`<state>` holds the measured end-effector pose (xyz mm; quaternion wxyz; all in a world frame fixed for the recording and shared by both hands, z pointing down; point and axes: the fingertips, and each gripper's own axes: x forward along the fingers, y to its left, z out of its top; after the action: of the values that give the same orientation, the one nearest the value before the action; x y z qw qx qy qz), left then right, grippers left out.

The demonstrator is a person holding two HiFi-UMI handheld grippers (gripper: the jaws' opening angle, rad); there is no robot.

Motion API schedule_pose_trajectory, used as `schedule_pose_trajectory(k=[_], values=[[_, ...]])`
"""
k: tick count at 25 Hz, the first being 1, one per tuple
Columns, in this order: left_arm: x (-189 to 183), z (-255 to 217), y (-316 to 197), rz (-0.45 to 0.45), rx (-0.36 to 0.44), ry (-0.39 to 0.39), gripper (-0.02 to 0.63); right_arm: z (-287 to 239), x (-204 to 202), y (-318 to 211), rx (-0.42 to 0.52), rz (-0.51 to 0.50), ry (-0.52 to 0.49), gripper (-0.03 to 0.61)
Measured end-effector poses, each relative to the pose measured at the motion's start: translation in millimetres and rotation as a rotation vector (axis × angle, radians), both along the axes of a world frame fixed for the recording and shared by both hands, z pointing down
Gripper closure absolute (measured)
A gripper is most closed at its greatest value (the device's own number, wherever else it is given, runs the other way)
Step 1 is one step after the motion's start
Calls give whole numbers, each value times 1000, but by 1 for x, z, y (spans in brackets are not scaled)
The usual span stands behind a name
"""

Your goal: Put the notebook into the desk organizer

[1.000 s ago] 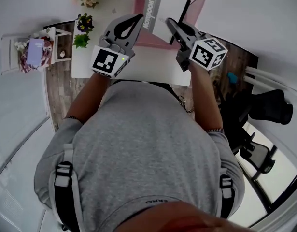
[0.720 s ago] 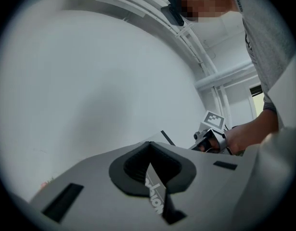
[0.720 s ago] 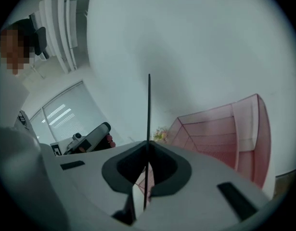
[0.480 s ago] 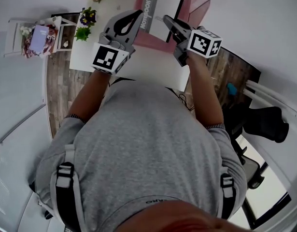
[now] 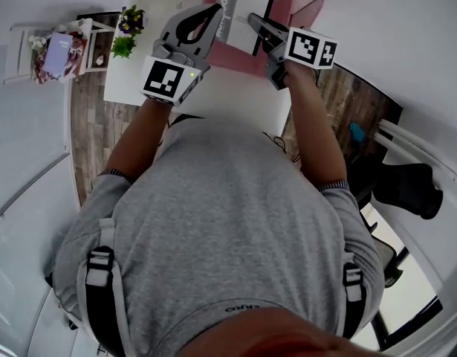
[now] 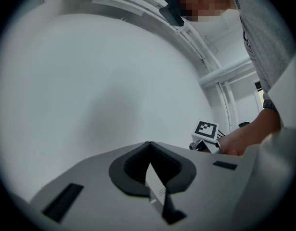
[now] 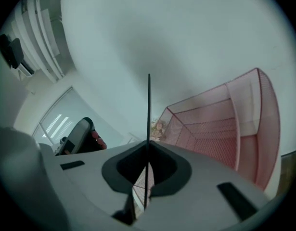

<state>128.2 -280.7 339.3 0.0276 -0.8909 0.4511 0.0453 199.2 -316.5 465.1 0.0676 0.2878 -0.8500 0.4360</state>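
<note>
Both the left gripper (image 5: 212,12) and the right gripper (image 5: 253,21) are closed on the side edges of the notebook (image 5: 247,4), which hangs between them over the pink desk organizer (image 5: 308,4), whose opening seems ahead and below, slightly right.

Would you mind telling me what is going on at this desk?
A person is holding a notebook over a pink mesh desk organizer with two handheld grippers. The right gripper is shut on the notebook's edge. The left gripper, jaws together, seems to pinch its left side. The notebook does not look seated in the organizer yet. The organizer stands on a white desk.
</note>
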Motion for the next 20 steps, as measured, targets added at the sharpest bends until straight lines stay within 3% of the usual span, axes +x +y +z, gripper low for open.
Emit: schedule_pose_trajectory(k=[6,12,20], values=[[-1,5,-8,8,-8,7,595,28,0,-10,-1,6,189,561],[4,3,-10,18,-6,5,595,42,3,-13,-36,39,218,566],[2,4,-11,31,-12,5,595,55,1,-16,-9,62,339,537]])
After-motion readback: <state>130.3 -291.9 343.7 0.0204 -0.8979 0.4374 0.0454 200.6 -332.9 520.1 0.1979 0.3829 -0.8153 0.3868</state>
